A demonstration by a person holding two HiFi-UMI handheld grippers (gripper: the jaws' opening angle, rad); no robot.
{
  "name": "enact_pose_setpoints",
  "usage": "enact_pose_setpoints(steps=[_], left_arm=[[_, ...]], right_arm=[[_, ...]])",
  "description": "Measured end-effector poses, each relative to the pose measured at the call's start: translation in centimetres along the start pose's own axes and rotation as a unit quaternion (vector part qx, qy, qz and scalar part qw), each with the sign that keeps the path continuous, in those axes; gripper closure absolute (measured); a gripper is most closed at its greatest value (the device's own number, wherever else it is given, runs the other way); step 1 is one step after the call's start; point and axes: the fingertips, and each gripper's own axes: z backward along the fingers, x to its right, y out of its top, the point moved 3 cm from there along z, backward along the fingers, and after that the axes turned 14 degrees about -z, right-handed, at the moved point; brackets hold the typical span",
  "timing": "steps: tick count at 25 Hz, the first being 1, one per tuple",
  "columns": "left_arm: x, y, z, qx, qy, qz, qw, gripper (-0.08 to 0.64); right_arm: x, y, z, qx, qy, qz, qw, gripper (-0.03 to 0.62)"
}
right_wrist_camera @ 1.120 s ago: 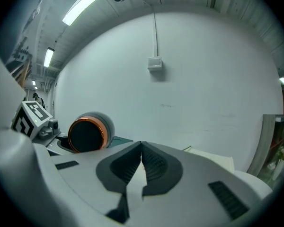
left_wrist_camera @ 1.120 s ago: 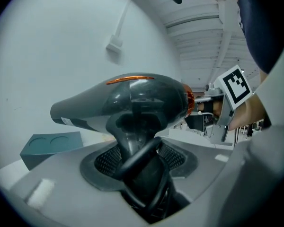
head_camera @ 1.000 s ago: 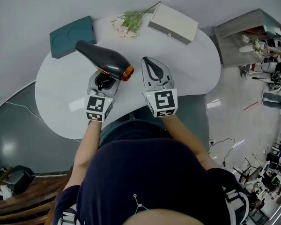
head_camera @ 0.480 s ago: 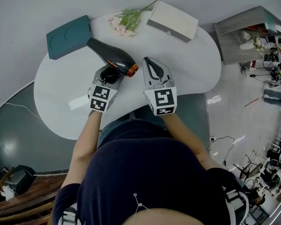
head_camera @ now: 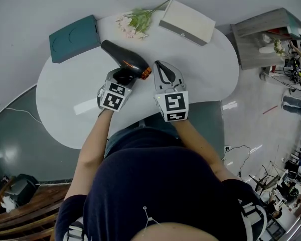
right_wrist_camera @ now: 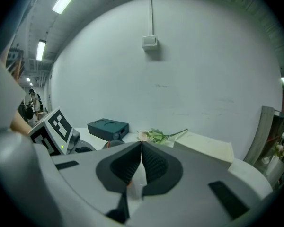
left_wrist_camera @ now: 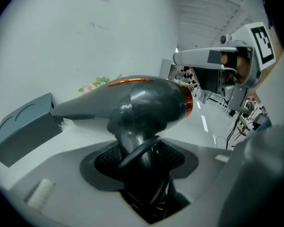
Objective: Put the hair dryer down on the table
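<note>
Behind the hair dryer (left_wrist_camera: 146, 100), flowers (left_wrist_camera: 95, 83) half hidden.

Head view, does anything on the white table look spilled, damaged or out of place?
Nothing stands out. The teal box, pink flower sprig and cream box lie intact at the far edge; the black hair dryer is gripped in the left tool.

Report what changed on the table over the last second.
The left tongs, gripping the hair dryer by its handle, moved forward and right, toward the right tongs. The right tongs stayed shut and empty; teal box, flowers and white box did not move.
</note>
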Motion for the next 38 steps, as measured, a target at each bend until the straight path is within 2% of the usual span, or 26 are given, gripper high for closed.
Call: enact_pose_setpoints(steps=[14, 30, 32, 36, 38], left_arm=[[0.2, -1.3, -2.9, -0.089, -0.01, 0.001, 0.996, 0.316], [0.3, -1.5, -3.5, -0.113, -0.007, -0.003, 0.9935, 0.307], [0.5, -1.7, -3.7, -0.115, -0.015, -0.004, 0.9933, 0.296], [0.8, -1.9, -3.6, -0.112, -0.035, 0.0, 0.9931, 0.2], [0.8, -2.0, -3.1, -0.108, -0.036, -0.001, 0.9935, 0.189]], right_arm=[[1.7, -1.3, -0.7, -0.023, -0.008, -0.01, 1.0, 0.581], [1.9, -1.4, -0.3, -0.02, -0.006, -0.013, 1.0, 0.581], [1.8, -1.5, -0.2, -0.019, -0.006, -0.013, 1.0, 0.581], [1.8, -1.6, -0.1, -0.018, -0.007, -0.014, 1.0, 0.581], [1.7, -1.5, 0.0, -0.016, -0.007, -0.013, 1.0, 0.581]])
